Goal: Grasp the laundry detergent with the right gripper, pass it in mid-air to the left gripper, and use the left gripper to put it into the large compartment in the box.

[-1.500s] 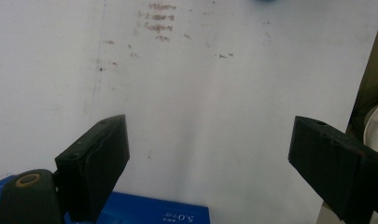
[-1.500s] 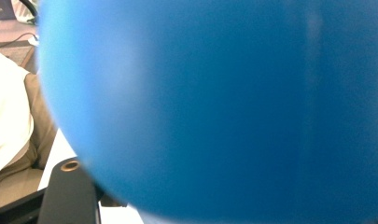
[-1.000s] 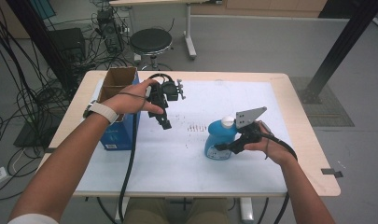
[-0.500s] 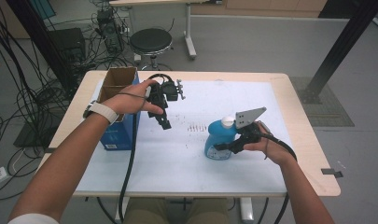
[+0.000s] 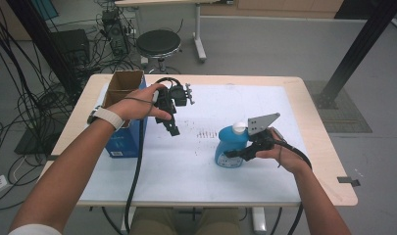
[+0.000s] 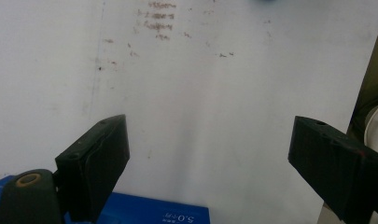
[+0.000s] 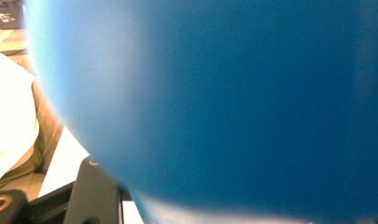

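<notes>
Blue carton (image 5: 127,139) sits just under the left claw (image 5: 171,125), whose jaws are spread, empty; lowering blind could knock it. Right claw (image 5: 234,154) grips the blue bottle (image 5: 230,144) on the tabletop (image 5: 186,166); rounded plastic may slip or tip.

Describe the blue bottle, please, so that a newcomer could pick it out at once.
On the white table, look to the person's right half, where the right gripper closes on it. The bottle is a squat, rounded blue one with a white cap, standing upright. The blue box at the left edge is square-cornered, with an open brown cardboard top.
</notes>
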Motion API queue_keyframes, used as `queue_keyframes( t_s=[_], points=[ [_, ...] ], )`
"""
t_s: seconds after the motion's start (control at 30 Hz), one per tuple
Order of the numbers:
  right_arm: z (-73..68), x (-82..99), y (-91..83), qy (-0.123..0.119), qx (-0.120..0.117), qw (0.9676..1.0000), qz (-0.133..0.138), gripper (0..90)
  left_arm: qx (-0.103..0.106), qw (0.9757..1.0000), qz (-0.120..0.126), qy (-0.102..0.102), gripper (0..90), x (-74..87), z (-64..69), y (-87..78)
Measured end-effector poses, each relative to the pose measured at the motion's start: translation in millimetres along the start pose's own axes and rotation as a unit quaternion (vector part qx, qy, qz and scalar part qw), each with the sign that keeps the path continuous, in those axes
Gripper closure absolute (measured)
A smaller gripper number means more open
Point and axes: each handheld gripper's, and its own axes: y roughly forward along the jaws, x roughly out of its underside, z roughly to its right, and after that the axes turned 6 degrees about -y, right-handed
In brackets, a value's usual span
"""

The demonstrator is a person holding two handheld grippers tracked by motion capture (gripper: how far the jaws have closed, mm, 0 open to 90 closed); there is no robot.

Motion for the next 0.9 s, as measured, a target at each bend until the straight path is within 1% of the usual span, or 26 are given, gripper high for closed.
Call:
queue_keyframes(
  t_s=[0.1,0.33,0.53,0.7,0.8,0.9],
  points=[
    [0.0,0.2,0.1,0.000,0.000,1.0000,0.001,41.8,0.000,1.0000,0.000,0.000,12.9,0.1,0.0,0.1],
    [-0.4,0.2,0.1,-0.009,0.005,0.9999,0.001,42.5,0.000,1.0000,0.000,0.000,13.0,-0.1,0.0,0.3],
    [-0.8,2.4,0.0,-0.004,0.005,0.9999,0.011,42.3,0.002,1.0000,0.000,0.001,13.0,-1.0,0.5,0.8],
    [-0.7,2.1,0.1,-0.013,0.004,0.9999,0.010,42.4,0.002,1.0000,0.000,0.001,13.0,-1.1,0.8,0.6],
    [-1.0,2.3,0.1,-0.014,0.004,0.9998,0.010,42.5,0.003,1.0000,0.000,-0.001,13.0,-0.8,0.8,0.9],
    [-1.0,2.7,0.2,-0.014,0.004,0.9998,0.012,42.6,0.003,1.0000,0.000,0.002,13.1,-1.1,0.8,0.6]
  ],
)
